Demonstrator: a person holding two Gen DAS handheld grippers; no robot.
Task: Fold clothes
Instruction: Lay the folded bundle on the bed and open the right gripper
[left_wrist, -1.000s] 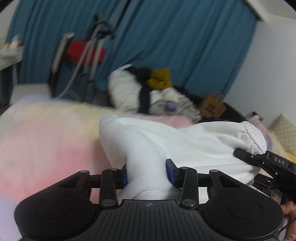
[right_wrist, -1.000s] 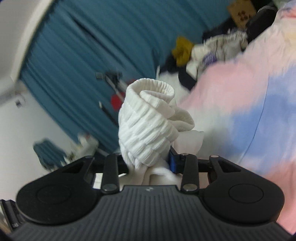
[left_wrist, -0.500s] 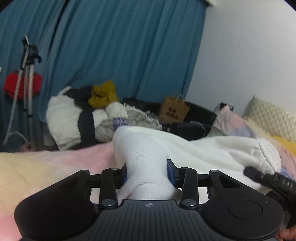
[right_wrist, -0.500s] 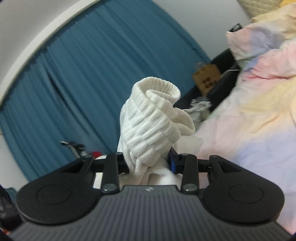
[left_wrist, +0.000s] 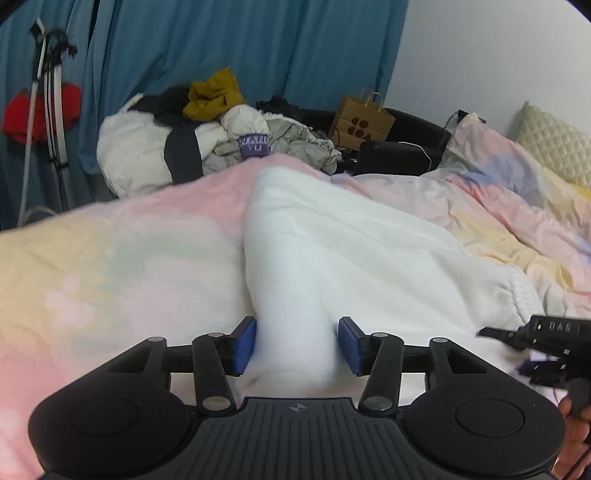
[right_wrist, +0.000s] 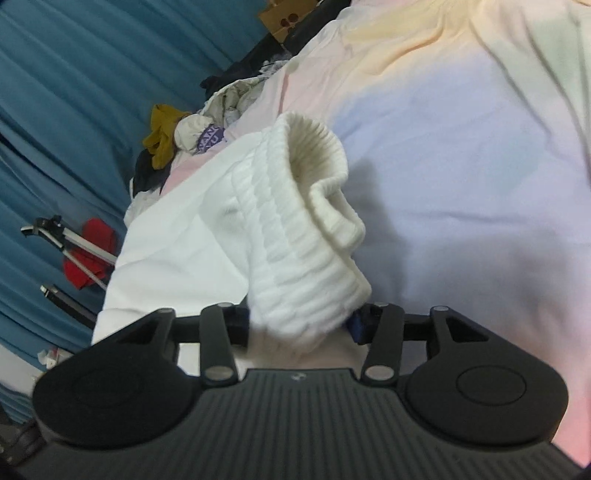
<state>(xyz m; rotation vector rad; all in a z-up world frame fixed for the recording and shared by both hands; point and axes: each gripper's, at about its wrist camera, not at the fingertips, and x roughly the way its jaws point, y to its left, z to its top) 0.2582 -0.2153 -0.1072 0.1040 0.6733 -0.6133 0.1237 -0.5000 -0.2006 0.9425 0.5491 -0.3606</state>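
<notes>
A white garment (left_wrist: 351, 251) lies stretched over the pastel bed cover. My left gripper (left_wrist: 297, 345) is shut on a bunched fold of it at the near edge. My right gripper (right_wrist: 299, 325) is shut on the garment's ribbed elastic band (right_wrist: 306, 236), which curls up in front of the camera and hides the fingertips. The right gripper also shows at the right edge of the left wrist view (left_wrist: 546, 343), next to the gathered band.
The pastel pink, yellow and blue duvet (left_wrist: 110, 266) covers the bed. A heap of clothes (left_wrist: 192, 140) and a brown paper bag (left_wrist: 360, 120) lie beyond it, before blue curtains (left_wrist: 258, 48). A tripod (left_wrist: 48, 92) stands at left. A quilted pillow (left_wrist: 554, 147) lies at right.
Both grippers have come down toward the bed with the garment still held. The cloth hung raised before and now lies spread on the duvet. The right gripper has tilted toward the bed.
</notes>
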